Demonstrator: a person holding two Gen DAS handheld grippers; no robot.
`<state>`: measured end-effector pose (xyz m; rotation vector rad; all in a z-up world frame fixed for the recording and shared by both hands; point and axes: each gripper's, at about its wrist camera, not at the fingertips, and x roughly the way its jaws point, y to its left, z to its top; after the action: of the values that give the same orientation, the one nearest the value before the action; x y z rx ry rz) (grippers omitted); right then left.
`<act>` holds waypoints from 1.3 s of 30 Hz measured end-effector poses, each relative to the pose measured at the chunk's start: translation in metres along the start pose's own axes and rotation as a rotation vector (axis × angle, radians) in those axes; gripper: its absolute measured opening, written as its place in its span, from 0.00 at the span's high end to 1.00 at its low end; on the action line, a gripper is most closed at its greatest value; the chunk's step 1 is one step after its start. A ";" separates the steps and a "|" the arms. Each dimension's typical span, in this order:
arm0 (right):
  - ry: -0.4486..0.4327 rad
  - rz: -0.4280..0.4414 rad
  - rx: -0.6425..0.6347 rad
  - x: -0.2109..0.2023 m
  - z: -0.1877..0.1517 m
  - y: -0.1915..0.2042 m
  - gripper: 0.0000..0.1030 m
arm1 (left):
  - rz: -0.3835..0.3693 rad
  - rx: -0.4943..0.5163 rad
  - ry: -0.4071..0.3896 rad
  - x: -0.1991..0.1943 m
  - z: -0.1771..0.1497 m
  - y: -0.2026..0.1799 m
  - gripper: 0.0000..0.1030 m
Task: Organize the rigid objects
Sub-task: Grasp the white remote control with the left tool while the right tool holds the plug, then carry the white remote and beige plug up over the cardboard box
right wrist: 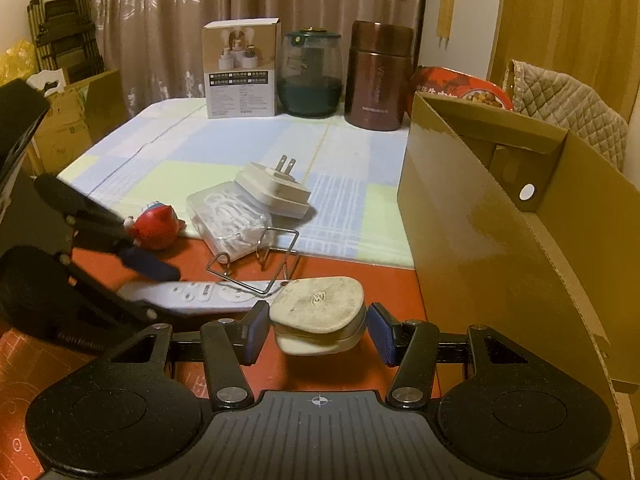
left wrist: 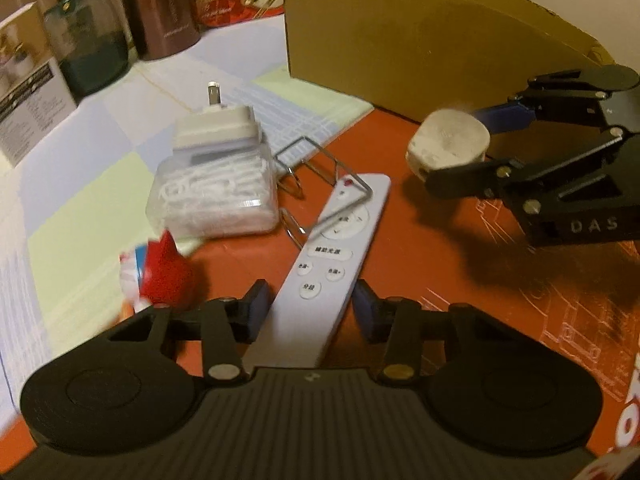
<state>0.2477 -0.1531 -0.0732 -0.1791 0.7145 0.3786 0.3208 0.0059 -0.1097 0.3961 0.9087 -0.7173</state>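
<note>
A white remote control lies on the red mat, its near end between the pads of my left gripper, which is shut on it. In the right wrist view the left gripper comes in from the left over the remote. My right gripper is shut on a worn white rounded case and holds it just above the mat, close to the brown cardboard box. In the left wrist view the right gripper and the case show at the right, in front of the box.
A bent wire stand rests over the remote's far end. Beside it sits a clear plastic box with a white plug adapter on top, and a red toy figure. A carton, a green jar and a brown flask stand at the back.
</note>
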 end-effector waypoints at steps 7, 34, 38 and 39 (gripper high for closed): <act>-0.009 0.009 0.011 -0.015 0.000 0.001 0.51 | 0.007 -0.082 0.039 -0.017 -0.016 -0.031 0.64; -0.038 0.021 0.085 -0.034 0.004 -0.013 0.51 | 0.142 -0.221 -0.137 -0.005 -0.019 -0.052 0.61; -0.037 0.021 0.086 -0.034 0.005 -0.014 0.51 | 0.151 -0.223 -0.126 -0.005 -0.017 -0.053 0.67; -0.037 0.022 0.086 -0.034 0.005 -0.014 0.51 | 0.151 -0.225 -0.118 -0.006 -0.017 -0.053 0.67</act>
<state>0.2324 -0.1737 -0.0467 -0.0830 0.6949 0.3705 0.2708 -0.0192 -0.1154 0.2180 0.8284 -0.4886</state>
